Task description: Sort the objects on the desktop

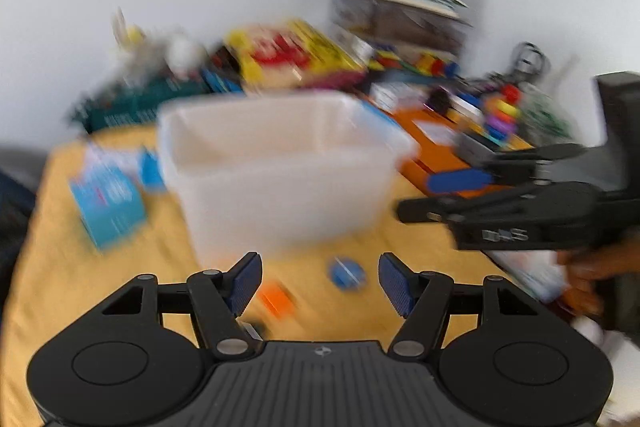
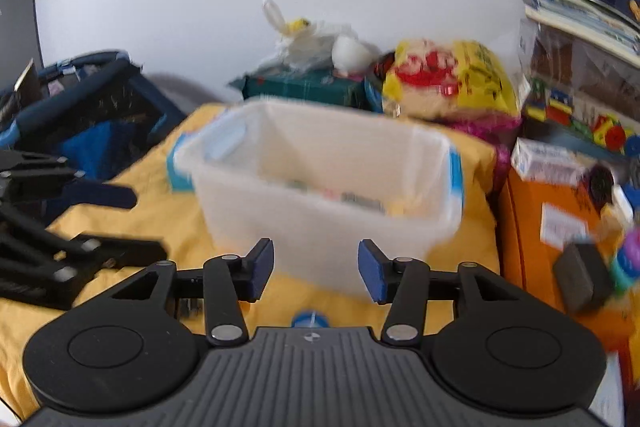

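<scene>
Yellow cloth (image 2: pixel 476 151) covers the desk, where a translucent plastic storage bin (image 2: pixel 320 195) stands amid clutter, an orange box (image 2: pixel 528 227) just beside it. Left gripper (image 1: pixel 320 285) and right gripper (image 2: pixel 316 269) are both released and empty, a small blue round object (image 1: pixel 346 273) and a small orange block (image 1: pixel 276 301) lying before the bin.

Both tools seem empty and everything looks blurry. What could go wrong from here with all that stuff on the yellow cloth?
Two risks, I think. The left tool and right tool are close together beside the clear bin, so they might bump each other. And the small blue round thing and the orange piece lie close to one another, so a hasty grab could miss one or knock the other away.
</scene>
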A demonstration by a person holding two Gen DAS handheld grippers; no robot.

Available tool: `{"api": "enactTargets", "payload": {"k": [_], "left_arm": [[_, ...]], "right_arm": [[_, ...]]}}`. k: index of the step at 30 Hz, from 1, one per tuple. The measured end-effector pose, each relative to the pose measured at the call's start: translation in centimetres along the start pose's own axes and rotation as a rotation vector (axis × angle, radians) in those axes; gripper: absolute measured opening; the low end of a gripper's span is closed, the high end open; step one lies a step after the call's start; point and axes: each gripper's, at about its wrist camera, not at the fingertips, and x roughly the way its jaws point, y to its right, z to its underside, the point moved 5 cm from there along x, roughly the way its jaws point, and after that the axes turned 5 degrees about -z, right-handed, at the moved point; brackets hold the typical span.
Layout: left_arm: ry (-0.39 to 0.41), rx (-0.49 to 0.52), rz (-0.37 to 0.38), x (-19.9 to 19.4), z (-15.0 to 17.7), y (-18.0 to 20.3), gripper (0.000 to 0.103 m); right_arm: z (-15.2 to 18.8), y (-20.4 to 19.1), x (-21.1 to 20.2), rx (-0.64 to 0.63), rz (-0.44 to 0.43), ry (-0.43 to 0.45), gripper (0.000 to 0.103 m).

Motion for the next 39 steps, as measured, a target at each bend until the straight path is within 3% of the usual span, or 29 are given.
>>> {"api": "enactTargets", "payload": {"k": [5,9,12,18,22,24,28,32,35,39], "left_arm": [[-0.112,0.048,0.077,-1.5,6.2,1.3,0.068],[-0.192,-0.005,0.079,-2.1,10.3,0.4,0.068],[-0.223,-0.018,0.031,-2.1,11.6,-1.0,0.068],[-0.214,-0.013,-0.075,-1.9,11.6,-3.0,0.068],[-0.195,0.029,-0.11,-1.9,11.3,-3.4,0.068],[-0.189,0.052,-0.129,-1.9,11.0,-3.6,0.068],[-0.166,0.084,-0.131,-1.9,10.1,-3.8,0.068],[-0.167,0.096,-0.131,-1.4,9.6,-4.0,0.068],[-0.179,0.112,-0.123,-1.0,9.4,-3.9,0.068],[-0.202,0.146,-0.051,0.2,9.1,-2.5,0.068]], "right_arm": [[4.8,-1.8,-0.4,-0.016,-0.017,-0.086,0.051],[8.5,-3.3,-0.6,-0.01,-0.065,-0.162,0.052],[10.9,-4.7,-0.4,-0.014,-0.104,-0.223,0.051],[12.1,-9.0,0.1,-0.121,-0.181,-0.223,0.049],[11.8,-12.4,1.1,-0.249,-0.247,-0.192,0.038],[12.1,-13.5,2.0,-0.282,-0.233,-0.227,0.035],[12.4,-13.0,2.9,-0.122,-0.196,-0.317,0.031],[12.1,-12.2,3.7,0.021,-0.224,-0.317,0.034],[12.0,-12.1,5.0,0.022,-0.183,-0.325,0.026],[12.1,-11.4,4.0,-0.052,-0.151,-0.325,0.026]]}}
